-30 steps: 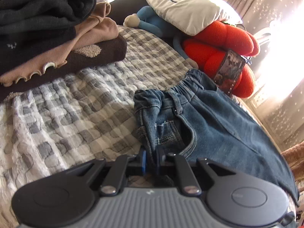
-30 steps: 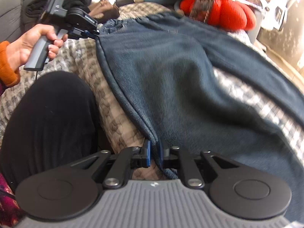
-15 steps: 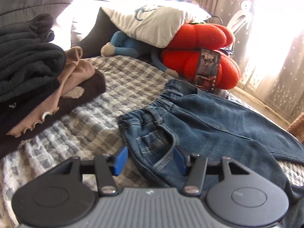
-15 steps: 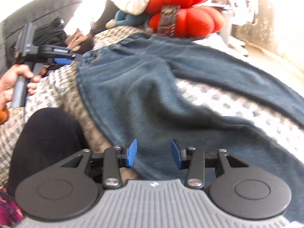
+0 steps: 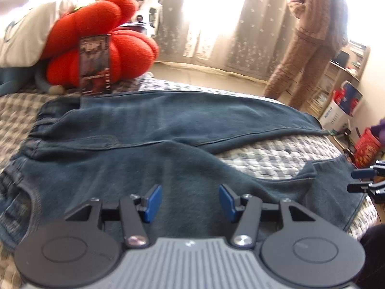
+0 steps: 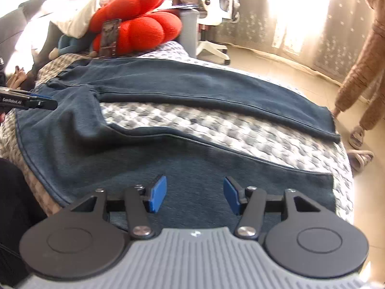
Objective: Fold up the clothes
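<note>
Jeans [image 5: 149, 130] lie spread flat across the checked bedspread [image 6: 216, 130], legs apart. Left gripper [image 5: 190, 201] and right gripper [image 6: 195, 193] hover above the denim, jaws just opened, gripping nothing.

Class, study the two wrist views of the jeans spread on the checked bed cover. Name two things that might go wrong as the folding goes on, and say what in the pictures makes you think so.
1. The jeans lie with legs splayed and the quilt bare between them; folding now may give a crooked, bunched result.
2. One hem reaches the bed edge; a tug might slide that leg off.
</note>
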`<state>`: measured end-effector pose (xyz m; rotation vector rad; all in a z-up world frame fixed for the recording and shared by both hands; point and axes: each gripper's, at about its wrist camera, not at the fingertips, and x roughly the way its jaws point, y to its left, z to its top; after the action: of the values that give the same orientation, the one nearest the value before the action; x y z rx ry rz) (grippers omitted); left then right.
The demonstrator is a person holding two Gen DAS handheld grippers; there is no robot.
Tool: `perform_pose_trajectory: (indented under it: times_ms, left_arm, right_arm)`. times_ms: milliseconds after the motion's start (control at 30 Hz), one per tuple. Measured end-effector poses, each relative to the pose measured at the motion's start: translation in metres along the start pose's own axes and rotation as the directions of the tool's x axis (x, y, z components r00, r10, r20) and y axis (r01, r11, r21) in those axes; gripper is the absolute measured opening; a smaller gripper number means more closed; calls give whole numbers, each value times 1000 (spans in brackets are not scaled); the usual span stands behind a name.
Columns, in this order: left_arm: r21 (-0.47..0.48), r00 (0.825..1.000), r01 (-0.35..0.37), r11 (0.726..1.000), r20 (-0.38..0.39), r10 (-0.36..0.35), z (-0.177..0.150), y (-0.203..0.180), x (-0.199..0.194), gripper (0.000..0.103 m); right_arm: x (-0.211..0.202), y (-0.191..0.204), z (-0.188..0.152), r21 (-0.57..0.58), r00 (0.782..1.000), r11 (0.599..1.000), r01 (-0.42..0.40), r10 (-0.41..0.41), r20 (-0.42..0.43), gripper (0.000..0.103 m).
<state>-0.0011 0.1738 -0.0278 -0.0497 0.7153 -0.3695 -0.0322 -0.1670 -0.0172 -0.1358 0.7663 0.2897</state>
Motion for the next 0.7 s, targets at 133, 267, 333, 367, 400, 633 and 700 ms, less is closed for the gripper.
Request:
perform_pose_trajectory:
  times_ms: [133, 267, 333, 367, 400, 633, 700]
  left_arm:
    - [56, 997, 21, 998, -72, -17, 7, -12, 48, 52]
    - [197, 988, -113, 974, -77, 130, 11, -39, 68, 45]
    - [219, 993, -94, 971, -55, 109, 13, -51, 62, 45]
    - [227, 995, -82, 970, -44, 94, 15, -57, 59, 45]
    - [236, 996, -70, 969, -33, 80, 16, -63, 56, 46]
    - [298, 999, 41, 954, -34, -33, 15, -108, 43, 49]
    - [307, 998, 58, 950, -35, -49, 13, -119, 39, 49]
  right_arm:
    - [-9, -34, -13, 88, 996, 992, 86, -86, -3, 58]
    - [-21, -62, -29, 163, 986, 972, 169, -168, -21, 60]
    - [-28, -75, -38, 197, 979, 959, 203, -200, -36, 61]
    - [-32, -82, -44, 212, 976, 953, 216, -211, -42, 61]
    - [-35, -88, -49, 225, 974, 947, 227, -222, -49, 62]
    - [-43, -112, -75, 300, 965, 917, 262, -246, -91, 62]
    - [-42, -117, -79, 326, 969, 912, 248, -231, -91, 62]
